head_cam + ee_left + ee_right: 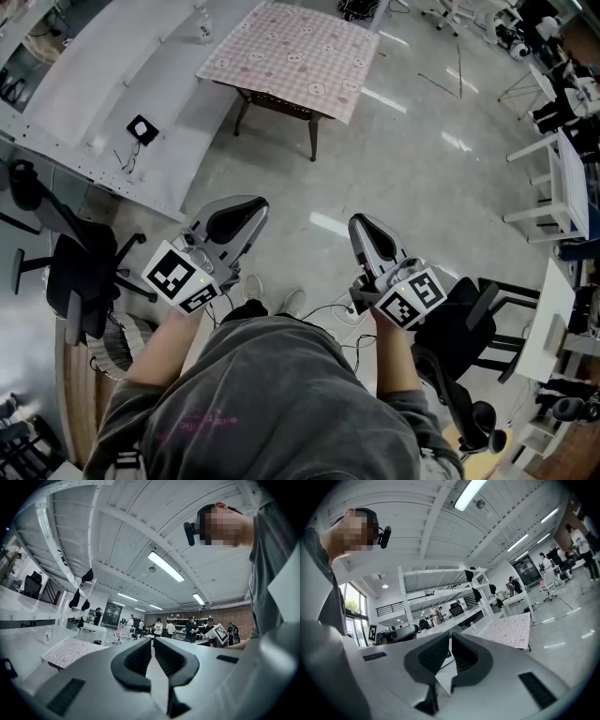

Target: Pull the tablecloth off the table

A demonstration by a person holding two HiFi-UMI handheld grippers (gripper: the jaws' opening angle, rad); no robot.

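The bench (313, 141) stands well apart from us across the floor, the pink checked tablecloth (291, 56) spread over it. Our left gripper (253, 206) and right gripper (360, 227) hover close in, jaws together on nothing. Best bet: get close, pinch the near hem, pull low and even.

I see a long white workbench (103, 84) at ten o'clock, a black office chair (80, 272) at eight, a second black chair (459, 330) at four.
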